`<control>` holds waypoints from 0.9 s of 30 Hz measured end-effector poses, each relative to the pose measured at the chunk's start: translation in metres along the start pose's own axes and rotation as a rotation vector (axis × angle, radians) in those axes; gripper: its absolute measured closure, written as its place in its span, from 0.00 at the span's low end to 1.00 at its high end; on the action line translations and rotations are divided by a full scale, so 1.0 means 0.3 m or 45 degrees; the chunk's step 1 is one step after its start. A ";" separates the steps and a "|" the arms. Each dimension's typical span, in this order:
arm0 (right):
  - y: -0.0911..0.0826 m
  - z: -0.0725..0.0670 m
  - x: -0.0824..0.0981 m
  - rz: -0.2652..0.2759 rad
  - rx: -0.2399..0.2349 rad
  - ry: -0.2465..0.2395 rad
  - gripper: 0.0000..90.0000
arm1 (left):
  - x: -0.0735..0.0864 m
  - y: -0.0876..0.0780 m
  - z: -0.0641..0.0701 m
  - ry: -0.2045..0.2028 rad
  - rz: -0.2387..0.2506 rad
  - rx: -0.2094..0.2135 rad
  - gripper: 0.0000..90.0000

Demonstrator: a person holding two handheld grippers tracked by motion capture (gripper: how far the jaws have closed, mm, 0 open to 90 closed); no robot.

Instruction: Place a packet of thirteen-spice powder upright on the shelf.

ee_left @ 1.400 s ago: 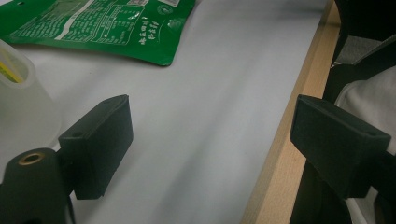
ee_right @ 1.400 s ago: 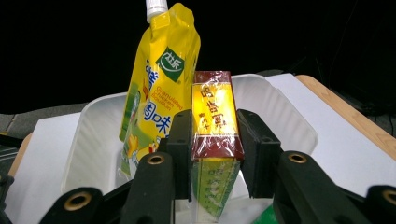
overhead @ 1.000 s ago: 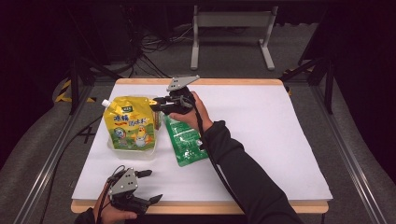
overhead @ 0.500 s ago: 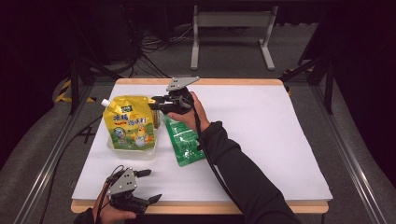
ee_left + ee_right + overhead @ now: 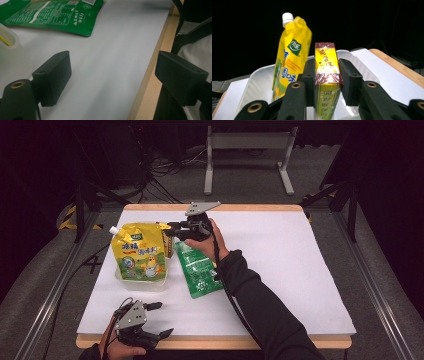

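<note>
Almost nothing is seen to have moved since the earlier high-view frames: the right gripper (image 5: 172, 229) is found at the same spot above centre, and the left gripper (image 5: 159, 319) remains at the lower left edge of the frame. In the right gripper view, a narrow yellow box (image 5: 326, 75) with a dark red band is clamped between the two black jaws, with both pads pressed against its sides; the box is held upright over a white tray (image 5: 259, 80). To the left of the box in that view, a yellow spouted pouch (image 5: 290, 55) with a white cap is stood in the same tray, just beside the box. In the high view, the box (image 5: 166, 240) is located left of centre, between the yellow pouch (image 5: 140, 252) and a green pouch (image 5: 198, 270), which is laid flat on the white table cover (image 5: 300, 260). In the left gripper view, the jaws are set wide apart with nothing between them, above the cover near the wooden table edge (image 5: 150, 75); the green pouch (image 5: 57, 12) is shown at the upper left of that frame.
</note>
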State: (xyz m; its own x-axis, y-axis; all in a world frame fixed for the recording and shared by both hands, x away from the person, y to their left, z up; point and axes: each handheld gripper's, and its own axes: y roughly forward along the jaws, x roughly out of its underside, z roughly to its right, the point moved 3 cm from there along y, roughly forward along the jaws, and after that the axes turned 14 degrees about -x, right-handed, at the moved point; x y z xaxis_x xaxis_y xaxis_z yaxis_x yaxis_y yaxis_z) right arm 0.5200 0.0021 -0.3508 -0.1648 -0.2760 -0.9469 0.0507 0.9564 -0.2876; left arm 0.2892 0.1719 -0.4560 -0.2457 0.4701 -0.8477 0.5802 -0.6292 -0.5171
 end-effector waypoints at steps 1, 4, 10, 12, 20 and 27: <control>0.009 -0.005 -0.002 0.003 0.001 -0.010 0.77 | 0.000 -0.001 0.000 0.003 0.000 0.002 0.16; 0.031 -0.009 -0.005 0.023 -0.009 0.000 0.77 | 0.004 -0.003 -0.001 -0.003 0.003 0.004 0.16; 0.070 -0.006 0.023 -0.051 -0.020 0.000 0.76 | 0.005 -0.011 -0.003 -0.002 0.007 0.002 0.16; 0.071 -0.002 0.035 -0.067 -0.029 0.005 0.76 | 0.005 -0.010 -0.003 -0.002 0.007 0.002 0.16; 0.053 -0.006 0.036 -0.133 0.017 -0.016 0.63 | 0.001 0.001 0.002 0.010 -0.005 0.005 0.16; -0.009 -0.021 0.037 -0.215 0.085 -0.060 0.54 | -0.003 0.006 -0.003 0.017 -0.008 0.001 0.16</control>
State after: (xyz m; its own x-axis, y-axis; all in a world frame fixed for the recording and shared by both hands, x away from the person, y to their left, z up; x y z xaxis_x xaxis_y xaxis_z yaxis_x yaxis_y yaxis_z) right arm 0.5117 -0.0029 -0.3596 -0.1304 -0.4380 -0.8895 0.0914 0.8880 -0.4507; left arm 0.2911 0.1709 -0.4561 -0.2388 0.4820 -0.8430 0.5780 -0.6270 -0.5223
